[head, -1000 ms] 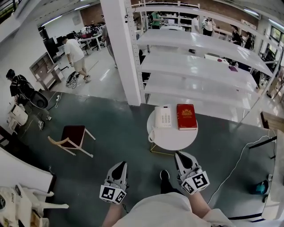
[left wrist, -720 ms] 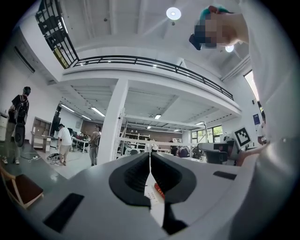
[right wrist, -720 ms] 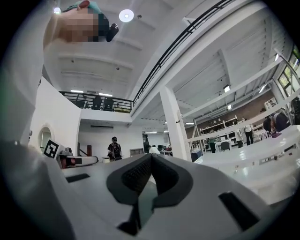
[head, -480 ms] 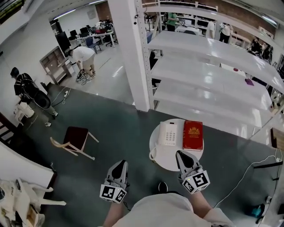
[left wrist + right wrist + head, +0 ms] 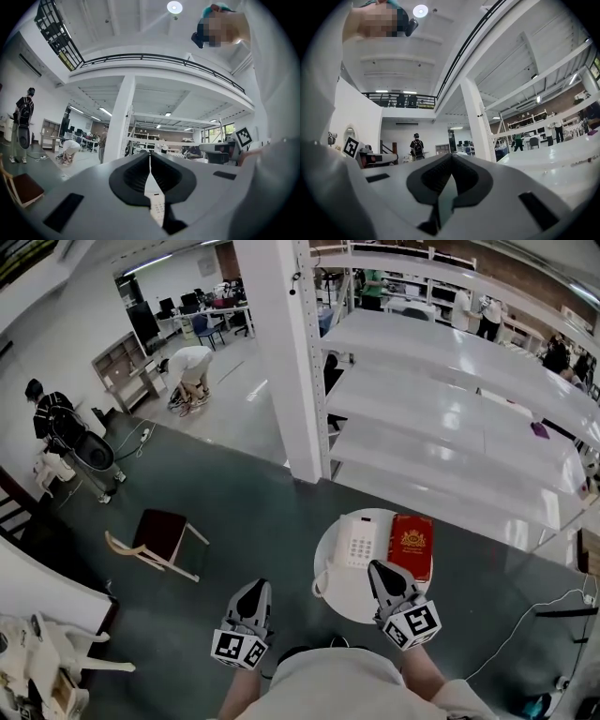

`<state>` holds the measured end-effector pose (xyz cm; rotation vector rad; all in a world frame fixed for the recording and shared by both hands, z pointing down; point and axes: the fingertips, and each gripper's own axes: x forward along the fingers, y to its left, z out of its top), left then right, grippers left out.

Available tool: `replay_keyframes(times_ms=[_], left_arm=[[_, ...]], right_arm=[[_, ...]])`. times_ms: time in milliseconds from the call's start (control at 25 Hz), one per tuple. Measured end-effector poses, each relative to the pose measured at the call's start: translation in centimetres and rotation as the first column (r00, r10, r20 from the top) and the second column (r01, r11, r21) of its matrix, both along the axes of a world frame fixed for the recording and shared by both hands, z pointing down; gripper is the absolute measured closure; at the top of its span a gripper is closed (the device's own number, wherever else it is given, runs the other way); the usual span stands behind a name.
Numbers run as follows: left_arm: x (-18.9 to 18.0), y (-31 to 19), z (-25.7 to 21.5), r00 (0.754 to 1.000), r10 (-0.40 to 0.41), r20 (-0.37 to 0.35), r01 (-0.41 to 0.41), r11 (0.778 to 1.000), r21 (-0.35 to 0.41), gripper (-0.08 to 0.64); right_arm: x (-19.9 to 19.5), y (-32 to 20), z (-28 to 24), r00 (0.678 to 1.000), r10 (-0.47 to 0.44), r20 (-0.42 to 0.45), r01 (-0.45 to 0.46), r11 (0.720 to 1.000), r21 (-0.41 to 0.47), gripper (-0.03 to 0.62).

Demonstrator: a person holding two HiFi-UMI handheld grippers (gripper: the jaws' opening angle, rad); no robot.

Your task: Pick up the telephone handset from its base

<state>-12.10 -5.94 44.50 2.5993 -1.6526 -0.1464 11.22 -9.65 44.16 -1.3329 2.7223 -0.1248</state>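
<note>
Table (image 5: 345, 604) with the telephone (image 5: 356, 542) has drawn nearer; my left gripper (image 5: 253, 587) and right gripper (image 5: 380, 568) are both clenched empty, pickup not yet begun.

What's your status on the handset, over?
Left gripper and right gripper shut, empty. Handset on its base, untouched, on round white table, red book beside it. Nothing in the way.

Overhead plus level views, shared pillar (image 5: 286, 362)
</note>
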Motion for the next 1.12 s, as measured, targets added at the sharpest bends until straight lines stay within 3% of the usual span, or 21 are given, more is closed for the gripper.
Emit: replay_keyframes(times_ms=[600, 1120], left_arm=[[-2.2, -7.0, 0.4, 0.998, 0.058, -0.018, -0.059, 0.998, -0.027, 0.537], [-4.9, -9.1, 2.4, 0.998, 0.057, -0.034, -0.06, 0.994, -0.095, 0.537]], right_arm=[[-2.6, -6.3, 0.6, 0.999, 0.033, 0.012, -0.032, 0.996, -0.081, 0.583], [-3.9, -9.0, 3.1, 0.997, 0.081, 0.019, -0.076, 0.981, -0.176, 0.581]])
